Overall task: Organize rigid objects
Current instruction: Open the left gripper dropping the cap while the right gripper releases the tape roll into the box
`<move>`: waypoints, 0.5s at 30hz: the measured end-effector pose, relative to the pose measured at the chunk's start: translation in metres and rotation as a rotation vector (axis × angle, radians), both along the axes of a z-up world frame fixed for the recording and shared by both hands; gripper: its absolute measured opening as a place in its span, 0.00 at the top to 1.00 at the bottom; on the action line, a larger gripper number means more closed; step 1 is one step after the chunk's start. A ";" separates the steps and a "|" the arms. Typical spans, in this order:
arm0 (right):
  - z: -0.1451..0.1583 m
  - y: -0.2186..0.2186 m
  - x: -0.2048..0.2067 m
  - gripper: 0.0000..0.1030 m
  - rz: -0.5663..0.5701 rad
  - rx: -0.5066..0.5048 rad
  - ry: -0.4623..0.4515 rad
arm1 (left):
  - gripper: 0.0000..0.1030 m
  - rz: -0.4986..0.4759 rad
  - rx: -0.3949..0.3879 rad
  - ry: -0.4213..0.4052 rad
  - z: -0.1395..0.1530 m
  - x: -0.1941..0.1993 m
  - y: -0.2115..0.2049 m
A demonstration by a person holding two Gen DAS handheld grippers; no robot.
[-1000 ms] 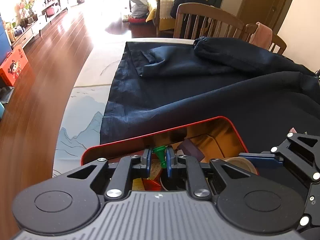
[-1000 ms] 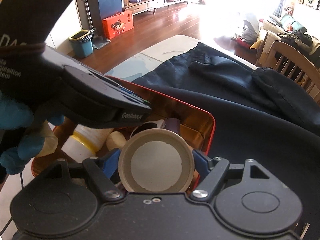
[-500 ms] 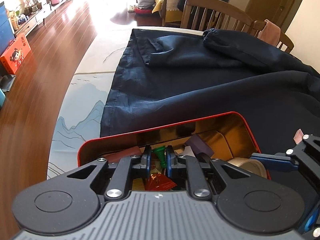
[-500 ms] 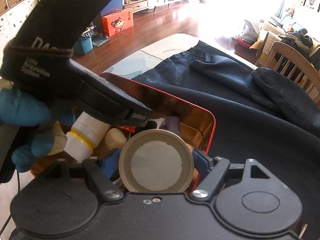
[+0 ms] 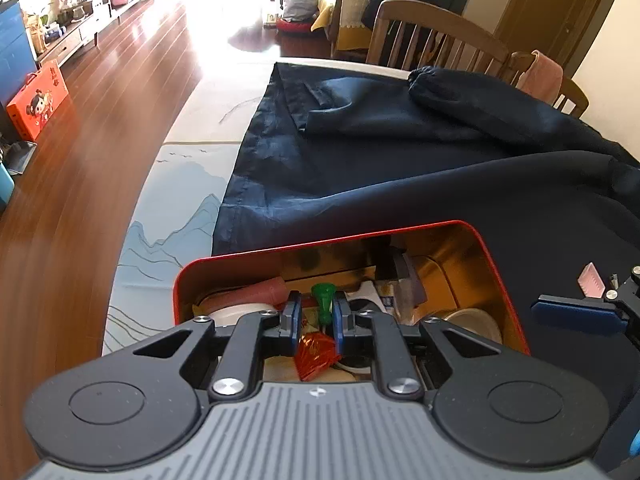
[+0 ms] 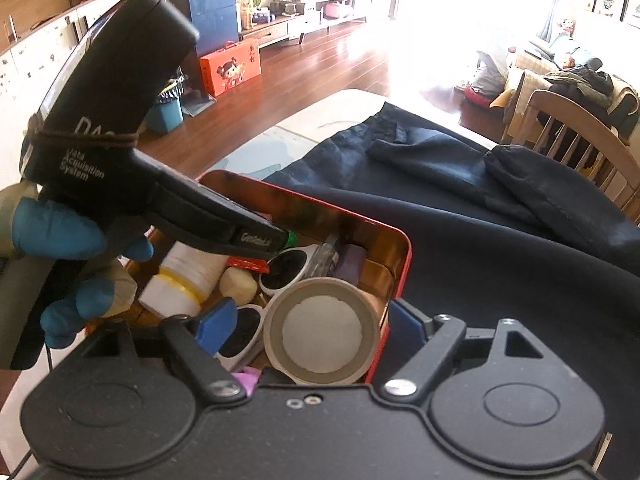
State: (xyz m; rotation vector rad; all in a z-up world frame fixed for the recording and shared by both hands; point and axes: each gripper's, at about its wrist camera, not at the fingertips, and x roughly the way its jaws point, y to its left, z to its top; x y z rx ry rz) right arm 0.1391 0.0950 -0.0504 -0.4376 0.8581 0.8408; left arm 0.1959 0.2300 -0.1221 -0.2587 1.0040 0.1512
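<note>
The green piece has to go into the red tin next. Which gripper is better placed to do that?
Left. The left gripper is shut on the green piece, right above the red tin. The right gripper is opening around the round lid, which lies in the tin.

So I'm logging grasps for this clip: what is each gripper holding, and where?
The left gripper pinches a small green piece by its stem. The right gripper is opening around a round lid, pads clear of its rim.
</note>
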 end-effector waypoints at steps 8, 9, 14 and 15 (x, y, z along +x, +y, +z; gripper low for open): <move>0.015 -0.019 -0.008 0.17 0.001 0.045 0.010 | 0.75 -0.005 0.015 -0.033 0.016 -0.015 -0.008; 0.016 -0.022 -0.009 0.17 0.001 0.049 0.007 | 0.74 -0.004 0.015 -0.040 0.018 -0.018 -0.010; 0.025 -0.038 -0.016 0.15 -0.005 0.078 0.006 | 0.73 0.005 0.016 -0.062 0.028 -0.028 -0.019; 0.027 -0.042 -0.018 0.15 -0.005 0.084 0.003 | 0.73 0.008 0.018 -0.066 0.030 -0.030 -0.021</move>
